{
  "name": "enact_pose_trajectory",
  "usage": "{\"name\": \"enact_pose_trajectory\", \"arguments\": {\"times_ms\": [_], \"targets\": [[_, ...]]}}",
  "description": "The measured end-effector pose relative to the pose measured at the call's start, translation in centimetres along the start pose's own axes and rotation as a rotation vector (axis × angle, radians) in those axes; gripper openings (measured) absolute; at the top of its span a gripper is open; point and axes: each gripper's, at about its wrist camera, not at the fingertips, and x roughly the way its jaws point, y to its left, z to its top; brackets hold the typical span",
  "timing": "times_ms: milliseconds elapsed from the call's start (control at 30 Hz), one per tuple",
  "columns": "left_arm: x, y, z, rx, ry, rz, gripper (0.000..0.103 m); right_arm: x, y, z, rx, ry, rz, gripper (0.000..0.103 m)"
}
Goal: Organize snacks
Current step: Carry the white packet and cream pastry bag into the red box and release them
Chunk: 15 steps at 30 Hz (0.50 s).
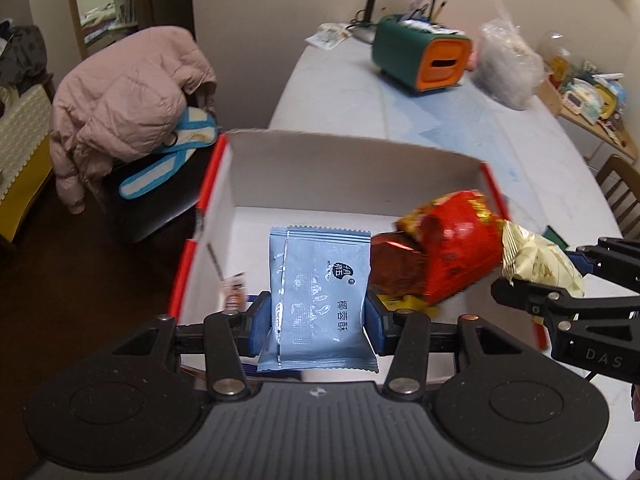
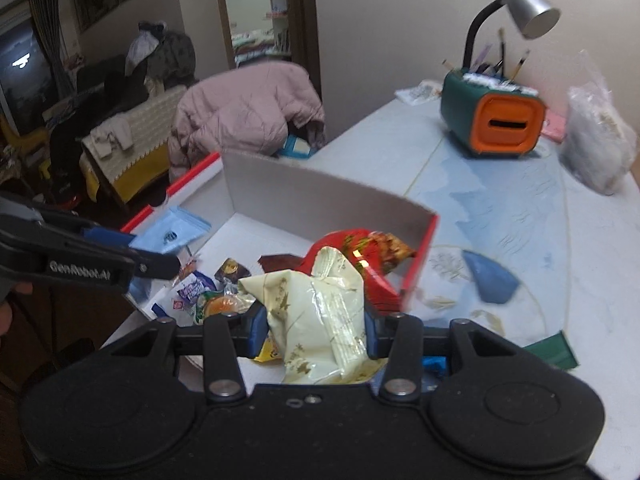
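1. Left tool clamped on pale blue foil snack sachet, held over open red-edged white cardboard box on worktop; prob. for dropping in.
2. Right tool clamped on crinkled cream snack wrapper, w/ red-gold foil pack beyond, over same box; other snacks lie inside.

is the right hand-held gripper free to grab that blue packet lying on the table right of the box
Probably not yet. The right hand-held gripper is already shut on a cream snack packet, so it would have to drop that first. Otherwise the blue packet lies uncovered on the table.
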Motion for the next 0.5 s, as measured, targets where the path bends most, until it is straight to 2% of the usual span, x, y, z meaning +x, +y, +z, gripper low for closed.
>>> {"name": "enact_pose_trajectory", "arguments": {"times_ms": [267,500], "targets": [[2.9,1.9,0.4,0.018,0.051,0.025,0.047,4.1,1.3,-0.1,-0.011,0.078,-0.015,0.043],[4.5,1.0,0.3,0.07,0.079,0.03,0.047,6.7,1.5,-0.2,-0.015,0.108,-0.04,0.043]]}}
